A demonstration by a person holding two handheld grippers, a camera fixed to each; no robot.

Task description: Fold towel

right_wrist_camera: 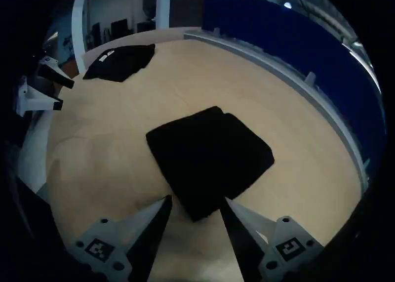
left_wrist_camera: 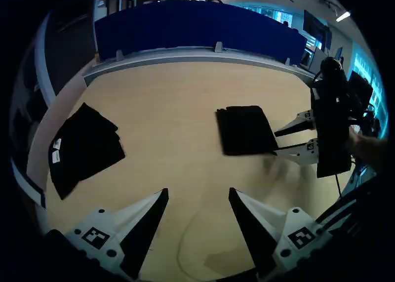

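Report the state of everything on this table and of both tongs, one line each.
Folded towel: folded into a flat rectangle, lying on the table.
Second black cloth: roughly folded, layers offset, white tags showing, near the table edge.
Left tongs: open, holding nothing, above bare table.
Right tongs: open, at the folded towel's near corner, not clamped.

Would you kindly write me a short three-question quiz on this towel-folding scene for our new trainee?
1. True or false: the right gripper is clamped on the folded towel.
2. How many dark cloth items lie on the table?
3. Which carries white tags: (a) the folded towel, (b) the loose pile?
Key: 1 false, the right gripper is open; 2 two; 3 b.
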